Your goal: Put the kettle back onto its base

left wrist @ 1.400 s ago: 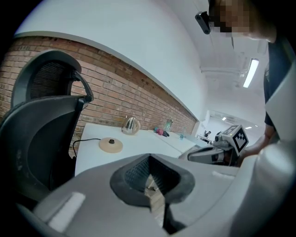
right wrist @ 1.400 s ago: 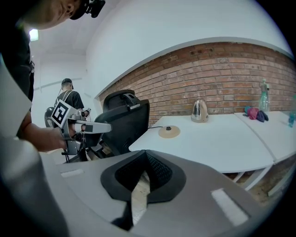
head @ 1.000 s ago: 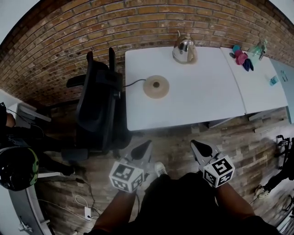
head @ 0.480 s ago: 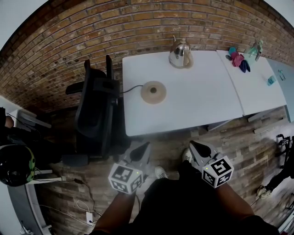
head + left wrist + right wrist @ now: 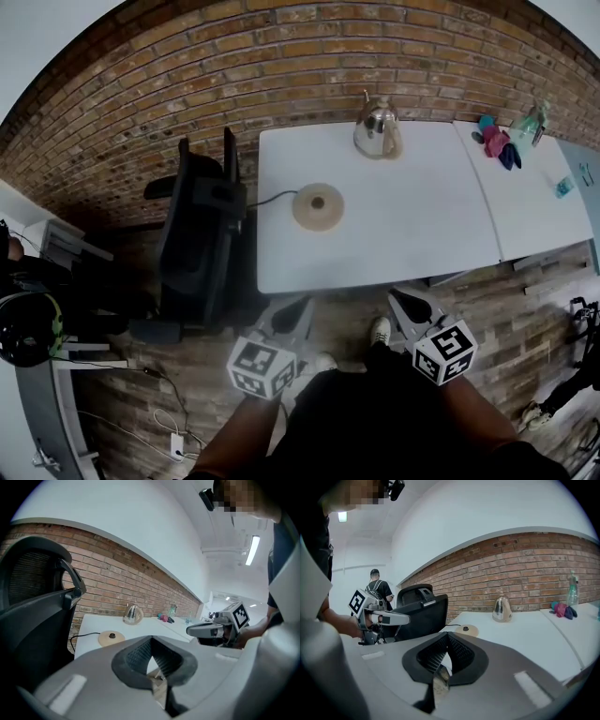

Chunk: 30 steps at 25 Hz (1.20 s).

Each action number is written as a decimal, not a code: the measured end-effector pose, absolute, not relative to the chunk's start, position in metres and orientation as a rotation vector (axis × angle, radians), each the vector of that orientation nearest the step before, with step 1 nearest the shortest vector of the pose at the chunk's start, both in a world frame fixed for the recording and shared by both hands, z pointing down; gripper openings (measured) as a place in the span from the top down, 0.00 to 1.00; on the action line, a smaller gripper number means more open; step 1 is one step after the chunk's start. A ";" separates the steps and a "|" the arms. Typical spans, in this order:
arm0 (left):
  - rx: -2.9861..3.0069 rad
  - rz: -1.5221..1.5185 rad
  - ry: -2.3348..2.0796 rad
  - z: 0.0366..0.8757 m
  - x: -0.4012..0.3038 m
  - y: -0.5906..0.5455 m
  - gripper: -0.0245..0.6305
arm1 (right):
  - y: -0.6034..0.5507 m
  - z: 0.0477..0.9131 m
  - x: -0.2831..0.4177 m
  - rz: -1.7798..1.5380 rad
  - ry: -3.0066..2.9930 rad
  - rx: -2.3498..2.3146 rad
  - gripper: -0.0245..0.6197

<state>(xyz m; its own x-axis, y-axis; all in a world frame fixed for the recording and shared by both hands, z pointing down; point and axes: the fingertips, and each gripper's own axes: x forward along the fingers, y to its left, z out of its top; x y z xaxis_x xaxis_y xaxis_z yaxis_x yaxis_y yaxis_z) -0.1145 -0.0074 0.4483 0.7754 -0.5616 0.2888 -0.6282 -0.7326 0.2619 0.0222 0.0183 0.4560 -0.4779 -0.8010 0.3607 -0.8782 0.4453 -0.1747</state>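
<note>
Kettle off its base, both claws short of the counter.

The white counter stands against a brick wall, with a black office chair at its left end. The steel kettle sits upright at the counter's far edge, well apart from its round tan base, which lies nearer the chair. The left claw and right claw hover over the floor before the counter, each pressed together on nothing.
</note>
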 end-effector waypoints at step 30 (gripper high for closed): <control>2.545 0.270 -1.115 0.430 0.031 -0.100 0.96 | -0.089 0.449 0.176 0.479 -2.616 1.284 0.92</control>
<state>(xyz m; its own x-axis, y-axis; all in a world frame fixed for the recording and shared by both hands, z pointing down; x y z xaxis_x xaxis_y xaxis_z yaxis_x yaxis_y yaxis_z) 0.0314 -0.1001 0.4303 0.6724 -0.6734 0.3074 -0.7394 -0.6300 0.2373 0.1757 -0.0886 0.4489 -0.6077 -0.7332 0.3052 -0.7938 0.5731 -0.2036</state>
